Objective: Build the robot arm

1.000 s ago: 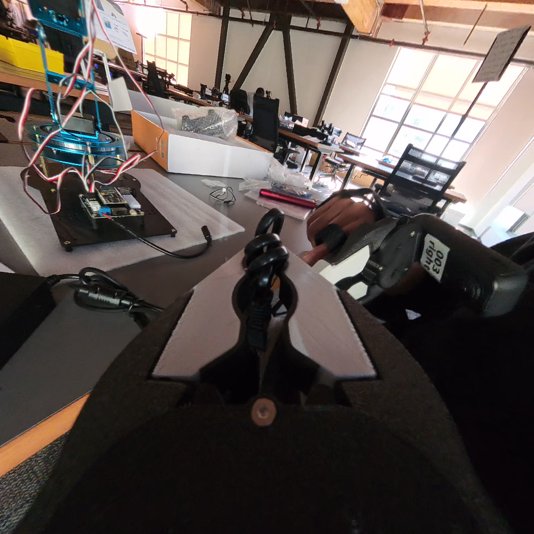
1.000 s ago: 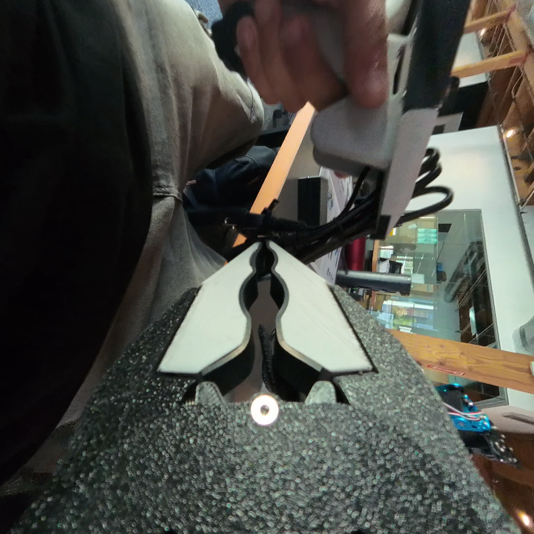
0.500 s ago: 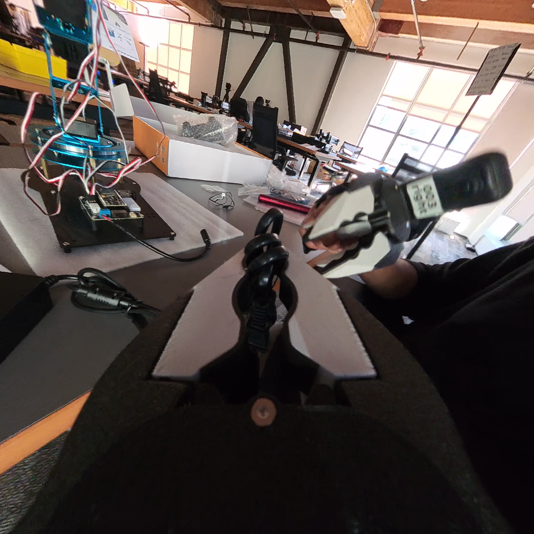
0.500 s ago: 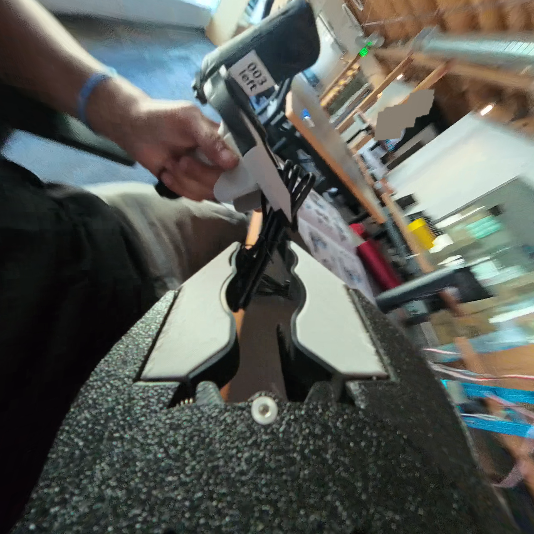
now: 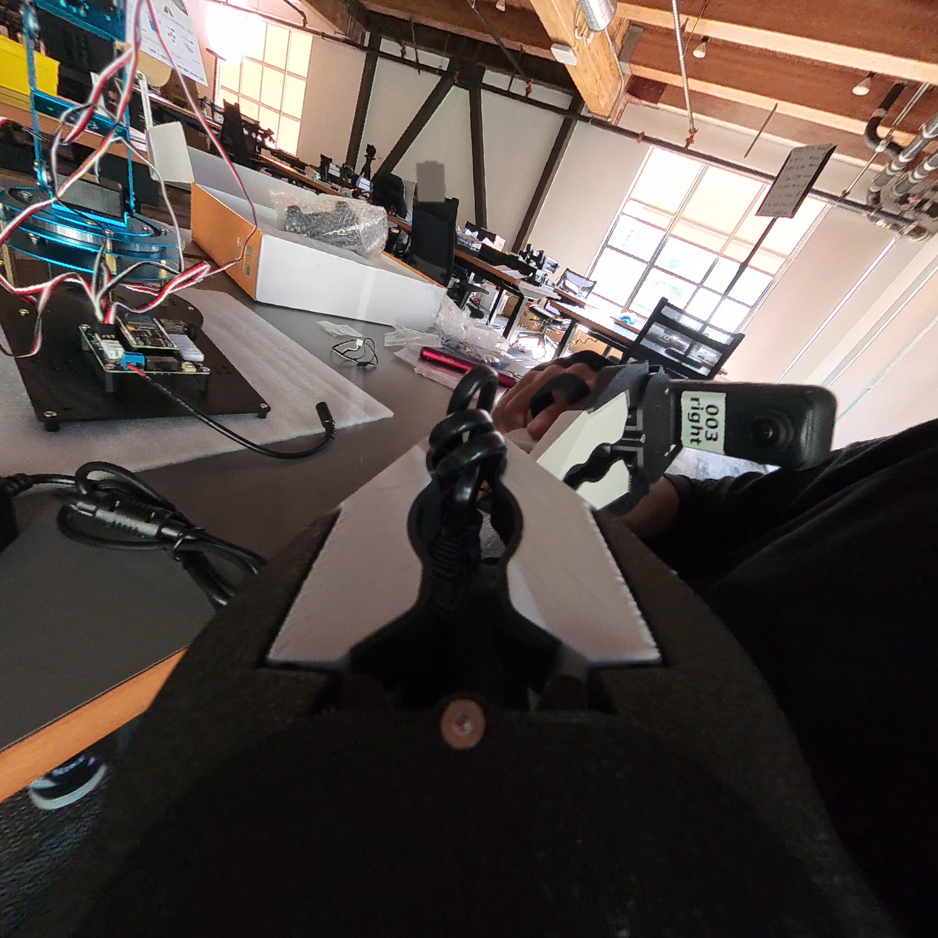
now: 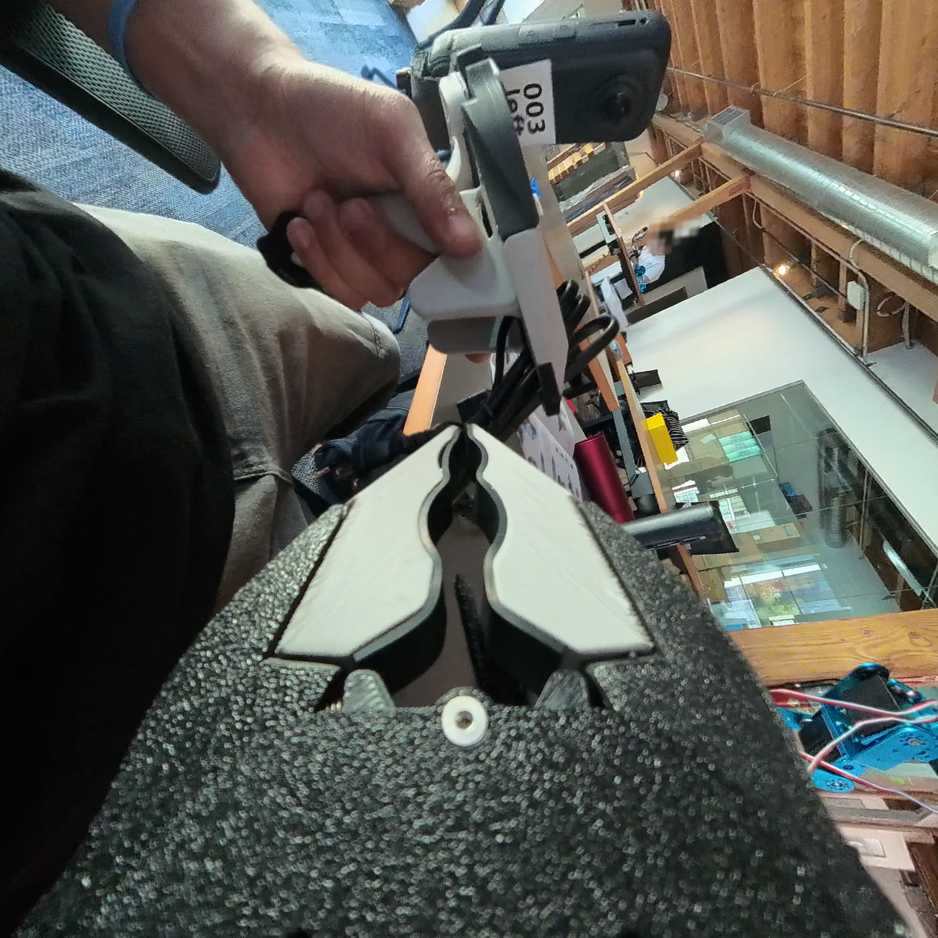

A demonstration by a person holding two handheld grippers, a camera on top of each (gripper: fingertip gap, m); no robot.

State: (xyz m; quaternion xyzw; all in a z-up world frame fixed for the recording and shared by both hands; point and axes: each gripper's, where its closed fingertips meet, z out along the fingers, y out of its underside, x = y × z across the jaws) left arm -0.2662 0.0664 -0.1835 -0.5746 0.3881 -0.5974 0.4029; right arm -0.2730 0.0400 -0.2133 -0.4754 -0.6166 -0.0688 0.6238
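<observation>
Your left gripper (image 5: 467,451) is clamped on a coiled black cable bundle (image 5: 464,436), whose loops stick out past the fingertips; its lower run is hidden in the jaw shadow. Your right gripper (image 6: 464,431) is pinched nearly closed on a strand of the same cable, though the contact is hard to make out. Left lie a circuit board (image 5: 142,350) on white foam (image 5: 304,375), a black adapter plug (image 5: 116,523) and an orange-and-white box (image 5: 314,274) on the grey desk (image 5: 101,634).
</observation>
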